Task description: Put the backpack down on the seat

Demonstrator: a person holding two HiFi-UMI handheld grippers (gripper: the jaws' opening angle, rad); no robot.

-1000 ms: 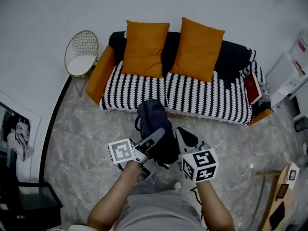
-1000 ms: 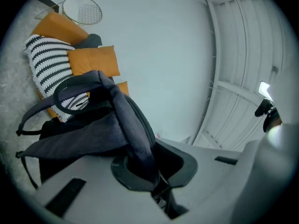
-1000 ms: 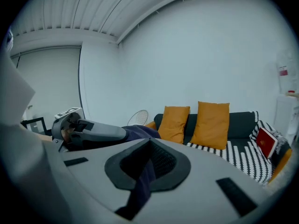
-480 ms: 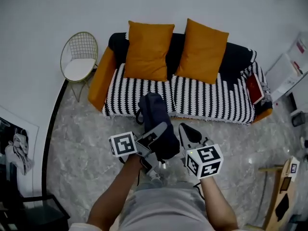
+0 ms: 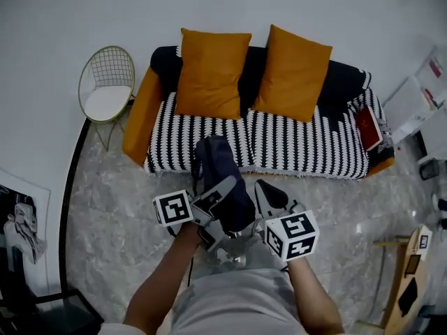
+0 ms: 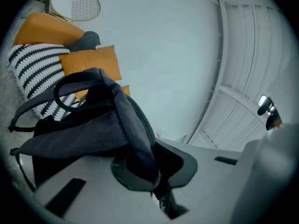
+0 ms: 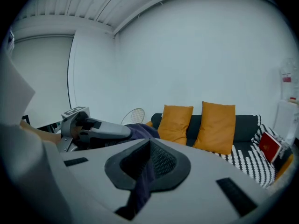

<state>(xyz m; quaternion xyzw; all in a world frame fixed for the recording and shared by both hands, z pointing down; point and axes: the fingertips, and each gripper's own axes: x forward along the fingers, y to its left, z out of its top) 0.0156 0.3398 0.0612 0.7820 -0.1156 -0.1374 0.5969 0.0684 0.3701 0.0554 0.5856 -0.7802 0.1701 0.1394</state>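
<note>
Gripping one backpack point(image 5: 218, 160), two grippers point(image 5: 229, 185) point(image 5: 262, 191); beyond, one sofa point(image 5: 300, 145), two orange cushions point(image 5: 211, 72) point(image 5: 292, 72).

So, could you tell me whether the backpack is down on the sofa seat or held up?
Held up: left gripper and right gripper are shut on the backpack, in front of the sofa.

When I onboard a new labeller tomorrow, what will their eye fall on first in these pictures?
The dark backpack hangs mid-frame, gripped by the left gripper and the right gripper above the marble floor. Behind it stands a black-and-white striped sofa with two orange cushions, and a wire chair at its left end.
</note>
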